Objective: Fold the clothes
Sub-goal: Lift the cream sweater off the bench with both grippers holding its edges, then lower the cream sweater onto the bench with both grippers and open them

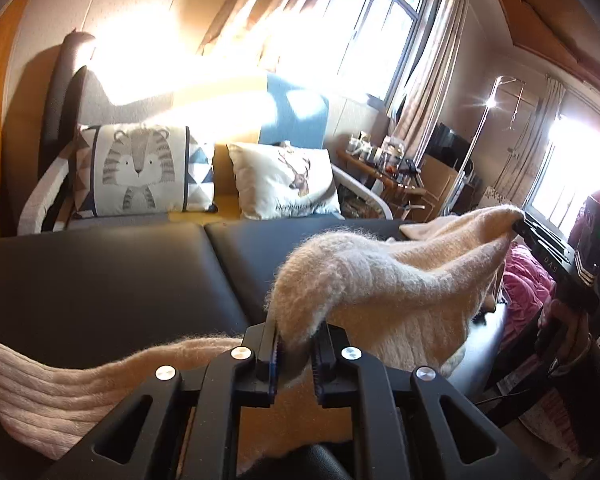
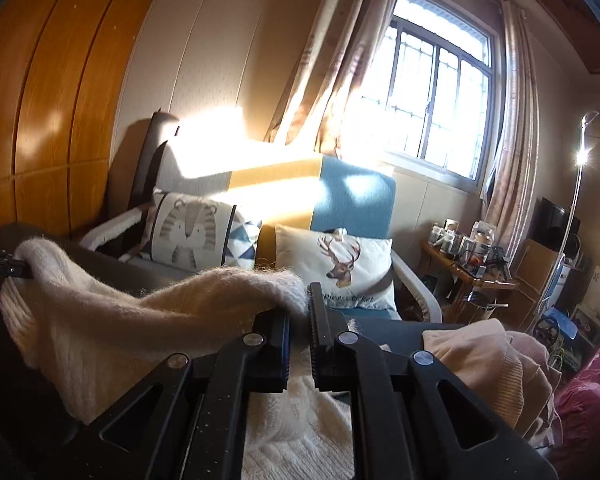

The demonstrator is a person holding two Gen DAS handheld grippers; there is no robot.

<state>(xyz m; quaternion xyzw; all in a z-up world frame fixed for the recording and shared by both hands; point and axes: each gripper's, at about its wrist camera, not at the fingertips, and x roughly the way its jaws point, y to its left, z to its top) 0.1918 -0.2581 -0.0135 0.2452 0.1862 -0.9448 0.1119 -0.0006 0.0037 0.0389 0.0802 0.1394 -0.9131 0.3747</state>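
While both tongs [image 1: 296, 344] [image 2: 299, 312] pinch it, the cream sweater [image 1: 388, 280] hangs stretched.

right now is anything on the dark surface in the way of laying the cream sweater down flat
Nothing visible on the bare part. Both the left gripper and right gripper already pinch the cream sweater, and the dark padded surface under the lifted stretch lies bare. A peach garment sits bunched beside it toward the right end.

sweater [image 1: 384, 280] on table [image 1: 100, 280], sofa [image 1: 236, 128] behind
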